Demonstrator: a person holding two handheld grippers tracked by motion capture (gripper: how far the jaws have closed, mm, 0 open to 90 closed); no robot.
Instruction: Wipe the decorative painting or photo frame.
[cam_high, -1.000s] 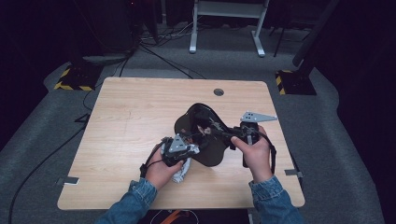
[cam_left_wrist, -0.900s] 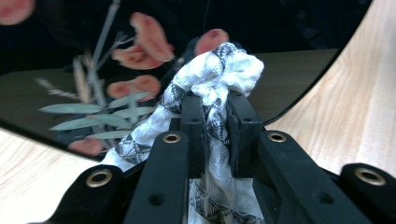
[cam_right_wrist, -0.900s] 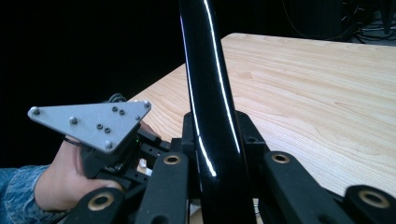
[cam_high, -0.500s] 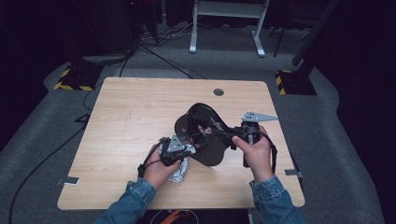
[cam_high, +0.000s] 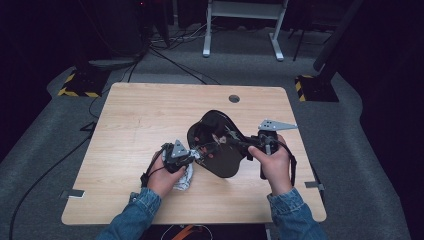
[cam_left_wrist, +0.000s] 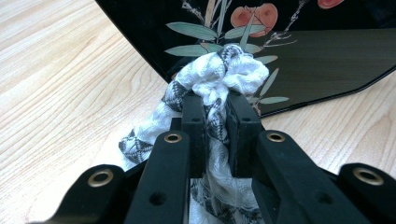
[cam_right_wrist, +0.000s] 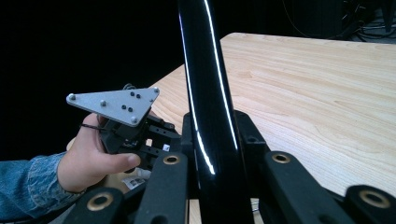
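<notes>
Change since a second ago: left gripper (cam_high: 192, 156) with its cloth (cam_high: 184, 177) has slid a little toward the tray's (cam_high: 220, 145) lower left rim; right gripper (cam_high: 247, 146) and tray sit where they were.
Left gripper: clenched on a bunched white cloth with a grey woven pattern; in the left gripper view the cloth (cam_left_wrist: 219, 77) bulges out past the jaw tips and its wad presses against the tray's (cam_left_wrist: 317, 60) painted face.
Right gripper: clamped on the tray's edge; in the right gripper view the tray (cam_right_wrist: 208, 93) rises edge-on between the two jaws as a glossy black band.
Tray: black and shiny, painted with green leaves and orange-red fruit; tilted up off the table (cam_high: 140, 120), propped at an angle with its lower rim at or close to the wood, right of centre and toward the near side.
Cloth: loose end trails under the person's left hand (cam_high: 165, 177) onto the tabletop.
Hands: both in denim sleeves, coming in from the near edge; in the right gripper view the left hand (cam_right_wrist: 91, 161) and its gripper with the grey three-cornered plate appear beyond the tray.
Table: pale wood, with a round hole near the far edge.
</notes>
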